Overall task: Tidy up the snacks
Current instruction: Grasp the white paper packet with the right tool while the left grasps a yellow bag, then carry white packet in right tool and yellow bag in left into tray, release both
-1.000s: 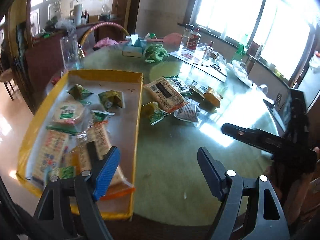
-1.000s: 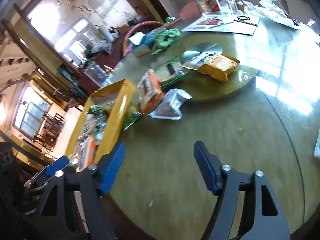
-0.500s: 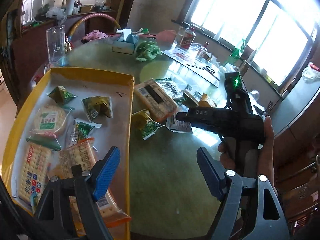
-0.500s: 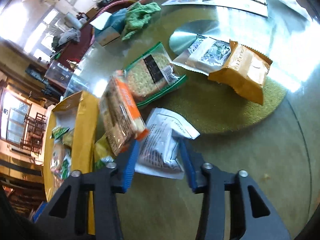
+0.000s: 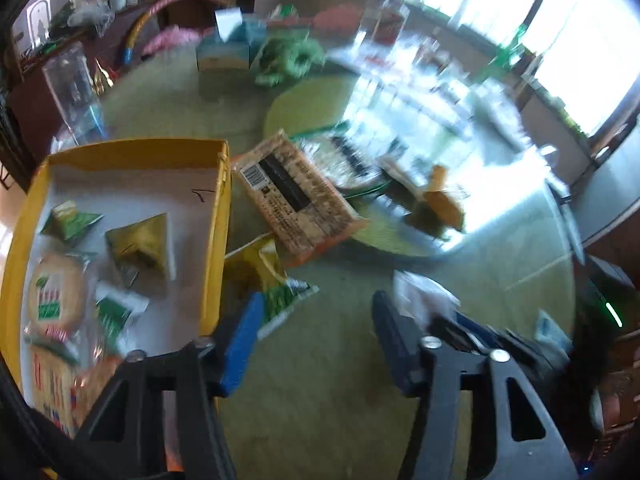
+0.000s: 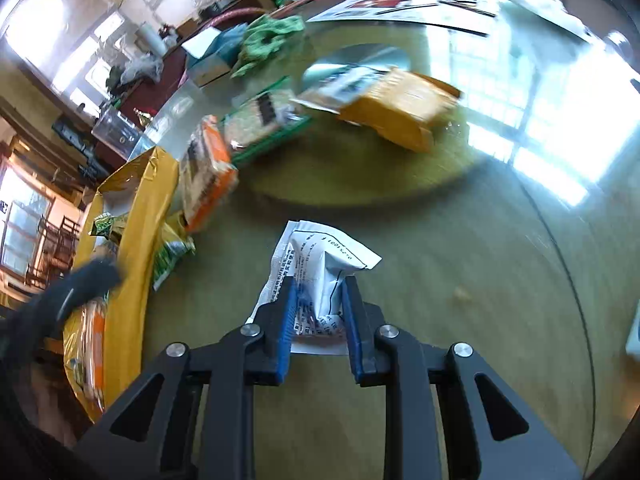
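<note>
Two grippers working over green table [image 6: 460, 280]. Left gripper [image 5: 316, 332] closing, nothing yet between jaws, green-yellow snack packet [image 5: 276, 280] lying just beside yellow tray [image 5: 218, 216]. Right gripper [image 6: 318, 316] closing narrow on white snack pouch [image 6: 320, 268], pads pressing both sides.

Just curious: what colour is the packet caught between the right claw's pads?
White, with small dark print: the packet shows best in the right wrist view.
</note>
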Demonstrator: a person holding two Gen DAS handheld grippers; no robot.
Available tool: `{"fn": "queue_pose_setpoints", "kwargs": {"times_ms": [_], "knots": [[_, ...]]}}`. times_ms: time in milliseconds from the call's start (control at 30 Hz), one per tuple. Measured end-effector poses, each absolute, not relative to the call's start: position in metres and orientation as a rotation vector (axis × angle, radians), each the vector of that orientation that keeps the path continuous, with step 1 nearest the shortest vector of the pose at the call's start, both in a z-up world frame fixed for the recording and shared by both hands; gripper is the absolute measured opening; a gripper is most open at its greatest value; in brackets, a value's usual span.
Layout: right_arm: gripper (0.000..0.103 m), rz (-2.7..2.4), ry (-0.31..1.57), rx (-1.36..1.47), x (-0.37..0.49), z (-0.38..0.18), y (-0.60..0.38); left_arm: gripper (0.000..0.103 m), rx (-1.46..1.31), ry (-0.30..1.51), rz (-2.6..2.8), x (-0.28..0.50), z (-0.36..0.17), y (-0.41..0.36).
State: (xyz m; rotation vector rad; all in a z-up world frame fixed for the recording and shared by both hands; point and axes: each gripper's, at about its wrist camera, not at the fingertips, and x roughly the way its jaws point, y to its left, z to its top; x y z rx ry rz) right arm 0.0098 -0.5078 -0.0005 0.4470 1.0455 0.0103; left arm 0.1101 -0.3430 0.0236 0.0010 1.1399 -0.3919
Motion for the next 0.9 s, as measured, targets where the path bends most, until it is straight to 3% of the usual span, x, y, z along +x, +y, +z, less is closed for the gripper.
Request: {"fn": "queue_pose_setpoints", "kwargs": {"times_ms": [67, 333, 667, 767, 900], "knots": [[0.024, 0.015, 1.030, 0.468, -0.001, -0.001, -0.514, 0.034, -0.001, 1.176, -0.350, 0.124, 0.014, -0.347], [0.024, 0.030, 1.011, 0.465, -0.007, -0.002, -0.515, 0.034, 0.192, 1.174, -0.193, 0.141, 0.003, -0.373], [0.024, 0.036, 0.996, 0.454, -0.010, -0.002, -0.515, 0.035, 0.233, 1.216, -0.122, 0.143, -0.006, -0.376], [0.024, 0.036, 0.993, 0.456, -0.012, -0.002, -0.516, 0.027, 0.289, 1.196, -0.121, 0.139, -0.007, -0.385], [0.024, 0.031, 0.984, 0.445, -0.020, -0.001, -0.520, 0.025, 0.385, 1.171, -0.208, 0.113, -0.009, -0.398]]}}
